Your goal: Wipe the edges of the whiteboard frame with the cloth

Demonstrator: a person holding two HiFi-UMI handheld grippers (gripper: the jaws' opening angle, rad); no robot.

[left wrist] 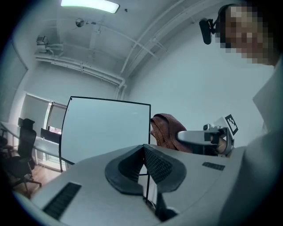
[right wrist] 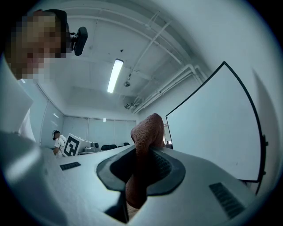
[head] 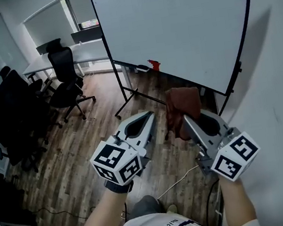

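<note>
Gripping the cloth (head: 183, 104) with my right tongs (head: 186, 119), left tongs (head: 150, 115) clenched empty; the whiteboard frame (head: 99, 21) stands ahead, nearer right.

The head view looks steeply down from above. Each gripper view sits close behind its own jaws, tilted up toward the ceiling (right wrist: 110, 44). All three share the whiteboard (head: 171, 31).
</note>
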